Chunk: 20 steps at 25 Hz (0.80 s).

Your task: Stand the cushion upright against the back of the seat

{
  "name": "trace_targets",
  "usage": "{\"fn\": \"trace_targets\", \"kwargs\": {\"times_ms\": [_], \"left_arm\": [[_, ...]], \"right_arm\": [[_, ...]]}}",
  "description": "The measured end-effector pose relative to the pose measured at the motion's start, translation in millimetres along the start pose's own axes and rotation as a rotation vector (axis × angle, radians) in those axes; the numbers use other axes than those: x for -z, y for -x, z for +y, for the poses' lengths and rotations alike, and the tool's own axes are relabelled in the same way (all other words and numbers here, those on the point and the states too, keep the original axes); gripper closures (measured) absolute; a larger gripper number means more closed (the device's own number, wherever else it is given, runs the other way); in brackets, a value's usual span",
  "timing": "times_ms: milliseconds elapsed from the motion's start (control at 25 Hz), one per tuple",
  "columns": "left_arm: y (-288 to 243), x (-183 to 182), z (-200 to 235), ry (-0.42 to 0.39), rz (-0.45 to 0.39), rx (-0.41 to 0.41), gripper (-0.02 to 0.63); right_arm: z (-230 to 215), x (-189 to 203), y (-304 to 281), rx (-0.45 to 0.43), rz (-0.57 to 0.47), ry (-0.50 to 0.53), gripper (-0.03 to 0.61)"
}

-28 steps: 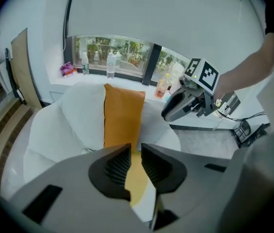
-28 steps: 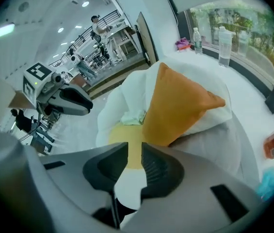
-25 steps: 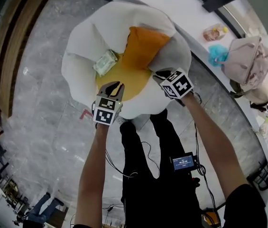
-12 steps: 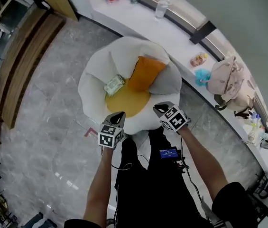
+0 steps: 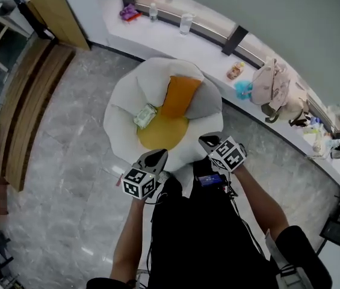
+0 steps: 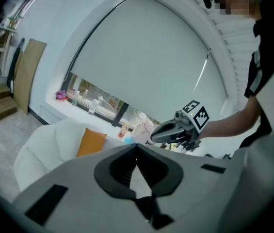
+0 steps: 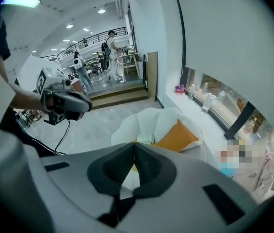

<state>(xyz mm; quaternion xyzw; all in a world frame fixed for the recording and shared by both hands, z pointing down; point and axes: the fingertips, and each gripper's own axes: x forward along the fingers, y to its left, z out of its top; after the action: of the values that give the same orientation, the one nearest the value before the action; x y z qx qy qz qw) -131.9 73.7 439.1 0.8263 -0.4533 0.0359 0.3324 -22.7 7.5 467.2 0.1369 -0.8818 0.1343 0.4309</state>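
1. Grey-black, the left gripper's (image 6: 137, 148) fingers are pressed together at the tips with nothing between them. The right gripper's (image 7: 134, 145) fingers have just been closing and also meet on nothing.
2. Both grippers hang in the air in front of me, well apart from the seat (image 5: 120, 110), a white armchair with petal-like sides.
3. The orange cushion (image 5: 180, 96) stands on edge at the rear of the seat and leans on the backrest. I judge the task as good as done.
4. The cushion looks soft, light and plump, so I expect it to sag or tip if bumped. If it needs a nudge, I would pinch an upper corner or the top seam, where the fabric bunches easily and is unlikely to slip.
5. Only the head view shows the yellow seat pad (image 5: 160, 131) whole, with a pale green packet (image 5: 145, 115) lying on it just beside the cushion's lower left corner.
6. The left gripper view shows the cushion's face from low down but not the packet. The right gripper view catches both, and how far the cushion tilts back.
7. Beyond the seat runs a white window ledge (image 5: 176, 41) with bottles and bags.
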Motion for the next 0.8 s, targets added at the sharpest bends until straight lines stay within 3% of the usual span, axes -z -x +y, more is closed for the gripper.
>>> {"fn": "trace_targets", "kwargs": {"times_ms": [200, 360, 600, 800], "left_arm": [[3, 35, -26, 0.114, 0.070, 0.157, 0.600], [12, 39, -52, 0.132, 0.056, 0.188, 0.600], [27, 29, -71, 0.030, -0.016, 0.141, 0.601], [19, 16, -109, -0.127, 0.026, 0.153, 0.601]], "right_arm": [[35, 19, 25, 0.055, 0.003, -0.008, 0.561], [62, 52, 47, 0.060, 0.037, 0.000, 0.561], [80, 69, 72, 0.070, -0.028, -0.102, 0.561], [87, 90, 115, 0.134, -0.093, -0.103, 0.561]]}}
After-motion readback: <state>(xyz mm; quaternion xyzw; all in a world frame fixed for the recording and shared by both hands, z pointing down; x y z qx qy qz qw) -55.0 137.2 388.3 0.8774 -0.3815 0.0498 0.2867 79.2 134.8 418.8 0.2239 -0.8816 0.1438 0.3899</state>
